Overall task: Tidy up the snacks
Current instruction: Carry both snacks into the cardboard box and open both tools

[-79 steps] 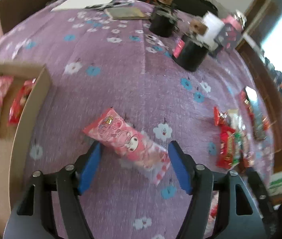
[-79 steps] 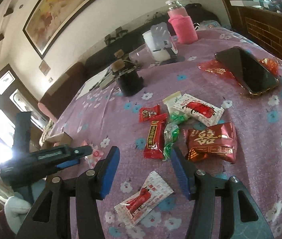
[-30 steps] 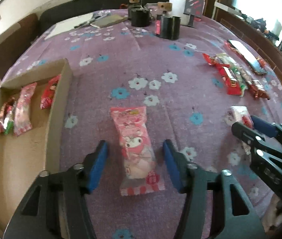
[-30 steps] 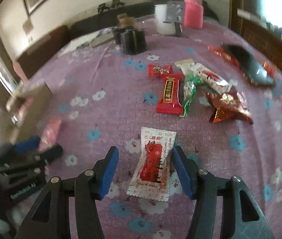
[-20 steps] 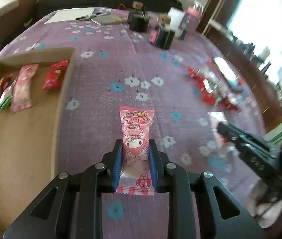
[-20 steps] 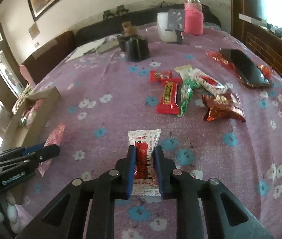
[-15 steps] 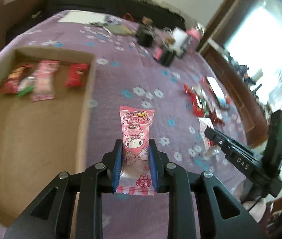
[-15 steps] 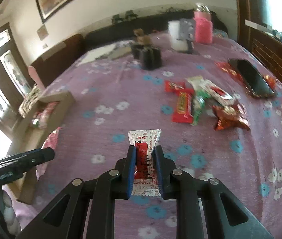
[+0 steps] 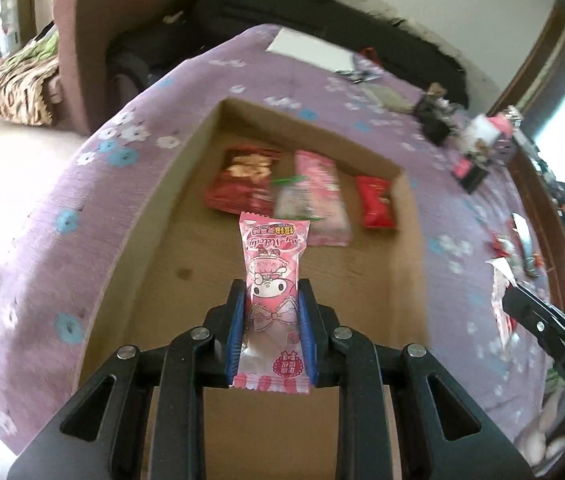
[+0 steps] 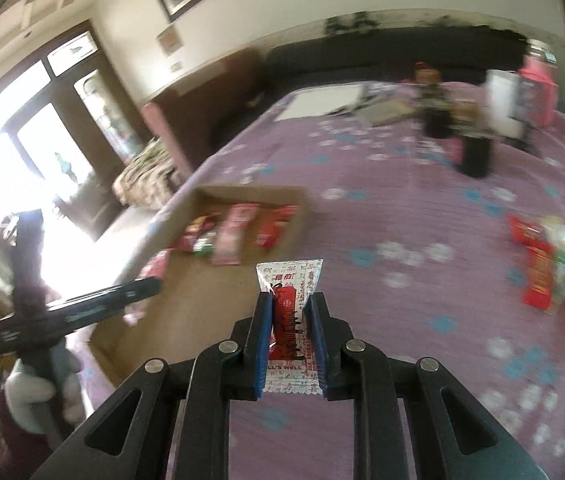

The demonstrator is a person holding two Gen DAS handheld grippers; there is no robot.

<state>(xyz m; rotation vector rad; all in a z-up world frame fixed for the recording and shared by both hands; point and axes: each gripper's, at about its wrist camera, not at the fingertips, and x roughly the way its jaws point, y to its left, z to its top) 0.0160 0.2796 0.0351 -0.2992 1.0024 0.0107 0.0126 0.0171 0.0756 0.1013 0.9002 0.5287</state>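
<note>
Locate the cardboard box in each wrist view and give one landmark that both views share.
Left wrist: cardboard box fills the centre, under the left gripper.
Right wrist: it sits left of centre, beyond the right gripper.
Shared landmark: white paper at the table's far edge.

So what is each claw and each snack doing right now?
Left claw: shut on the pink snack, held above the box.
Pink snack: gripped, off the table.
Right claw: shut on the white-and-red snack.
White-and-red snack: gripped, lifted above the tablecloth.
Cardboard box: open on top, a few snacks lying flat inside.
Loose snacks: lying on the tablecloth, outside the box.
</note>
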